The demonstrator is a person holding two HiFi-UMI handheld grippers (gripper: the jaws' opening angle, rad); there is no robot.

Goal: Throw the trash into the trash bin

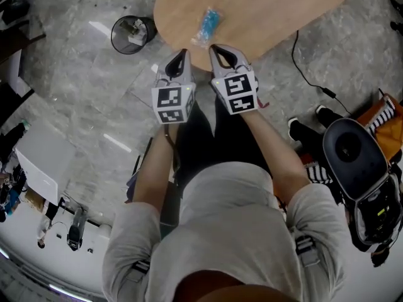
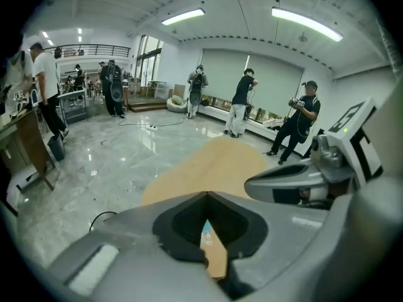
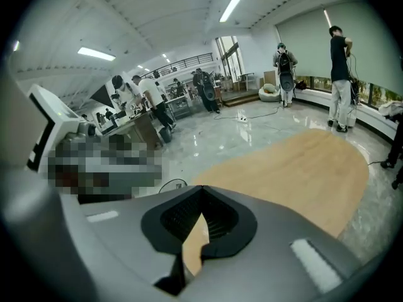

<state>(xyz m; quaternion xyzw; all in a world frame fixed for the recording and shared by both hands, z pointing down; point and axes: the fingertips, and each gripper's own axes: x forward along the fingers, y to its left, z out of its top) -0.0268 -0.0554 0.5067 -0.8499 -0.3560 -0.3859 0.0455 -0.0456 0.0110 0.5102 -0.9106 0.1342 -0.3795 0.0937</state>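
Seen from above, a round black wire trash bin (image 1: 132, 34) stands on the floor at the left, near the left end of a table, with light scraps inside it. The trash (image 1: 206, 25) is a small crumpled clear wrapper with bright blue print. It lies on the light wooden oval table (image 1: 271, 8), close to the near edge and just ahead of the two tongs.

The left gripper (image 1: 181, 52) is clenched, tips together, holding nothing. Through the slit under its tips, the left gripper view shows a sliver of the blue wrapper. The right gripper (image 1: 214, 46), just beside it, is also clenched and empty. Both point at the table's near edge, their tips short of the wrapper.

Bare floor (image 1: 75, 87) of polished grey stone lies between bin and person. To the right of the table, a black cable (image 1: 302, 68) trails over the floor. The gripper views show a large bright hall with ceiling strip lights and several people standing far off.
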